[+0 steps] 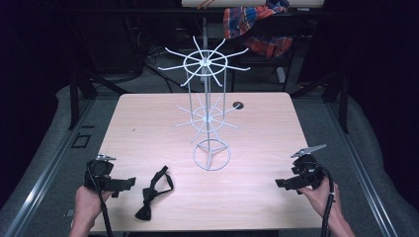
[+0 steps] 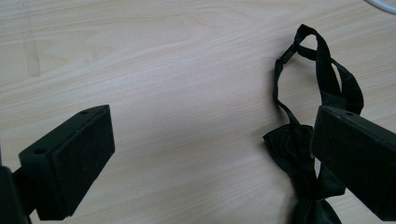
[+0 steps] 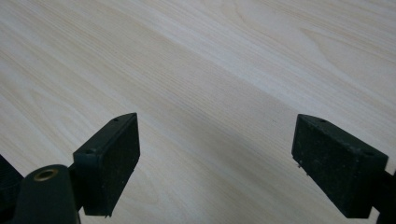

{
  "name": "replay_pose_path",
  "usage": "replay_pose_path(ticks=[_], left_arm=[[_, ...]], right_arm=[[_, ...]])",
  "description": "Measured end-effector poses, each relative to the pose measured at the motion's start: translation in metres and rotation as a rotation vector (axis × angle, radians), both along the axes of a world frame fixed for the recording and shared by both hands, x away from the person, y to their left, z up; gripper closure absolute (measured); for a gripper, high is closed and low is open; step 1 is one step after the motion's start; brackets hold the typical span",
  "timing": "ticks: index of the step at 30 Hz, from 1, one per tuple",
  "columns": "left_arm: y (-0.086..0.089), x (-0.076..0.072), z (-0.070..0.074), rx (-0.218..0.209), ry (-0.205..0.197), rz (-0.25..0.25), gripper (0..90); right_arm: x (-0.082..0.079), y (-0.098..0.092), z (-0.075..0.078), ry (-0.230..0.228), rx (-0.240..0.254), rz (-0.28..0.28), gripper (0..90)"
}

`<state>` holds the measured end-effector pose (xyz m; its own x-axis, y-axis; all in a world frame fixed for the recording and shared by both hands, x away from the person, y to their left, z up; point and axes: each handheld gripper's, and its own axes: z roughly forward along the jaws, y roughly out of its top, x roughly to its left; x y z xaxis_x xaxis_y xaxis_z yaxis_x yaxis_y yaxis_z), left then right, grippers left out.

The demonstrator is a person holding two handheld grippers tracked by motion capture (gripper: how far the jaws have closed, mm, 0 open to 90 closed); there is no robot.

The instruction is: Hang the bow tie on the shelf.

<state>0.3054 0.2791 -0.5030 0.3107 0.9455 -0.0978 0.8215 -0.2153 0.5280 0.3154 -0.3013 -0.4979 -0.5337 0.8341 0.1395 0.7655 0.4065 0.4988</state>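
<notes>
A black bow tie (image 1: 150, 195) with its strap looped lies flat on the light wooden table (image 1: 148, 123) near the front left. My left gripper (image 1: 126, 185) rests just left of it, jaws wide open and pointing toward it. In the left gripper view the bow tie (image 2: 299, 144) lies ahead to the right, partly behind the right jaw, with nothing between the pads. My right gripper (image 1: 284, 183) sits at the table's front right, open over bare wood (image 3: 210, 70). A white wire rack (image 1: 207, 113) with two tiers of radiating hooks stands at the table's middle.
The rack's ring base (image 1: 211, 155) sits between the two grippers, farther back. A small dark hole (image 1: 238, 105) marks the tabletop behind it. A plaid cloth (image 1: 257, 24) hangs beyond the far edge. Grey floor and metal rails flank the table.
</notes>
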Motion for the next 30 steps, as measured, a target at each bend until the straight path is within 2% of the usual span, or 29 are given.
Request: replay_pose_path(ticks=[9,16,19,30], left_arm=[[-0.007,0.001,0.003,-0.005,-0.007,-0.029,0.1],[-0.025,0.005,0.009,-0.012,-0.030,-0.077,0.0],[-0.033,0.006,0.008,0.003,-0.013,-0.112,0.0],[-0.045,0.010,0.005,0.016,-0.003,-0.142,0.0]], right_arm=[[0.002,0.001,-0.003,0.018,0.017,-0.008,15.7],[0.003,-0.003,-0.006,0.038,0.035,-0.017,15.7],[0.003,-0.004,-0.007,0.051,0.039,-0.016,15.3],[0.003,0.001,-0.007,0.061,0.029,-0.007,12.9]])
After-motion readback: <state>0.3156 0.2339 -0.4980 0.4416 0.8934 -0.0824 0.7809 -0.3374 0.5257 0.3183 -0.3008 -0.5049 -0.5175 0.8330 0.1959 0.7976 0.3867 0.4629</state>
